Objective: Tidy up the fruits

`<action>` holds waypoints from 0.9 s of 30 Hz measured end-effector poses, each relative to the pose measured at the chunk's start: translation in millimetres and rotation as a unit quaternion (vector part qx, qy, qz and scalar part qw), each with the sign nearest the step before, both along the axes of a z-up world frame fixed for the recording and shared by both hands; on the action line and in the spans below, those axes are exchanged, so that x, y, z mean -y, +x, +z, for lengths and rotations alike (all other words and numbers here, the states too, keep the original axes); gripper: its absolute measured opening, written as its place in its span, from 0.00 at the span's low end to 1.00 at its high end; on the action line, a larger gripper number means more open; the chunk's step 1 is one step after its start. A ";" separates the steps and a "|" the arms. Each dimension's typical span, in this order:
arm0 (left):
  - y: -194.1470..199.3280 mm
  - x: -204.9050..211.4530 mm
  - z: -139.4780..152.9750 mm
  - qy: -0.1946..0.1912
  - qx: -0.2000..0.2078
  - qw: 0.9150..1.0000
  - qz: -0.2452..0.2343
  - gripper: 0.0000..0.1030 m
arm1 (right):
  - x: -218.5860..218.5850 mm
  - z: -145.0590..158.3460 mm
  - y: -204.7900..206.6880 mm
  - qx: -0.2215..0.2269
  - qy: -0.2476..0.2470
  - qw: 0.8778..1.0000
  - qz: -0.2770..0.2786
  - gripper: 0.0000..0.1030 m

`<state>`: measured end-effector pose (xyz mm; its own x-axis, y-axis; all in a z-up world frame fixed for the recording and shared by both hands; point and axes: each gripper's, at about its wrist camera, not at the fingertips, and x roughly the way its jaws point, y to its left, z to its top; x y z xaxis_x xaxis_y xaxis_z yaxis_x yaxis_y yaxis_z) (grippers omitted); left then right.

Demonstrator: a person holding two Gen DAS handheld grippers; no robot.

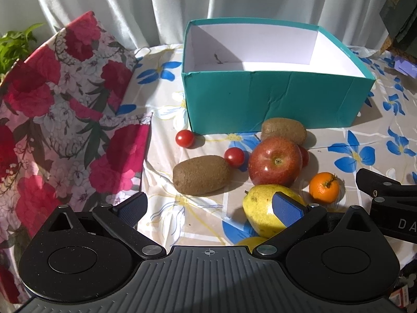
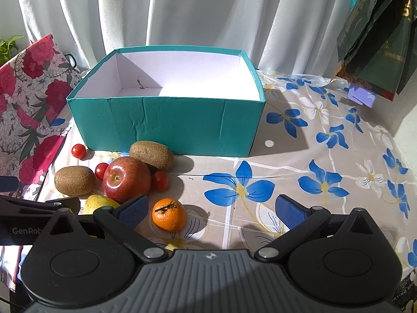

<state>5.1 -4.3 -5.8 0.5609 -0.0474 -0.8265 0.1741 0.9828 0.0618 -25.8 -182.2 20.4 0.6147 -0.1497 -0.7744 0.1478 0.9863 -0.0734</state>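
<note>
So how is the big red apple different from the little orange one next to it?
The apple is dark red and shiny; the mandarin is bright orange and dull. The apple is clearly the bigger of the two. The apple touches a kiwi and cherry tomatoes, while the mandarin sits alone on the tablecloth. The apple shows a short stub of stem; the mandarin carries a dark twig. Both are round, lie outside the teal box, and neither is held by a tool.

Sunlit white curtains [image 2: 198, 7] behind table [image 2: 325, 156]
</note>
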 end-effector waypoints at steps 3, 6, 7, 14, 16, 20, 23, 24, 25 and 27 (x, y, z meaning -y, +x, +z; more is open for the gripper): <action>-2.1 2.3 -0.9 0.006 0.006 1.000 -0.006 1.00 | 2.7 -0.1 -1.0 0.002 0.004 1.000 0.001 1.00; -3.5 3.8 -3.6 0.001 0.000 1.000 -0.013 1.00 | 5.8 -0.4 -1.0 0.003 0.009 1.000 0.002 1.00; -4.1 3.6 -4.6 -0.005 0.001 1.000 -0.015 1.00 | 7.3 -0.5 -1.2 0.004 0.011 1.000 0.003 1.00; -31.7 -7.5 2.0 -0.033 0.073 0.996 -0.034 1.00 | 25.9 1.5 -4.6 0.016 0.027 0.999 -0.015 1.00; -39.9 -12.0 1.0 -0.053 0.075 0.995 -0.047 1.00 | 32.8 2.1 -5.8 0.018 0.031 0.999 -0.021 1.00; -52.5 -7.2 -14.6 -0.048 0.042 0.995 -0.078 1.00 | 43.3 4.1 -9.0 0.026 0.034 0.999 -0.029 1.00; -61.4 0.1 -26.3 -0.046 0.028 0.993 -0.107 1.00 | 48.8 2.7 -8.3 0.029 0.033 0.998 -0.033 1.00; -62.7 1.4 -30.5 -0.050 0.022 0.992 -0.111 1.00 | 50.4 1.5 -7.4 0.028 0.034 0.998 -0.033 1.00; -62.2 3.3 -34.2 -0.049 0.017 0.992 -0.113 1.00 | 51.4 -0.2 -6.8 0.026 0.035 0.998 -0.034 1.00; -60.4 7.2 -41.1 -0.040 0.011 0.993 -0.113 1.00 | 52.0 -3.7 -5.6 0.020 0.036 0.999 -0.031 1.00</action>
<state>-55.3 -11.6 -47.0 0.5463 -0.2394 -0.8026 0.3902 0.9207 -0.0091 -31.4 -234.3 16.7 0.6372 -0.1324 -0.7593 0.2096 0.9778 0.0054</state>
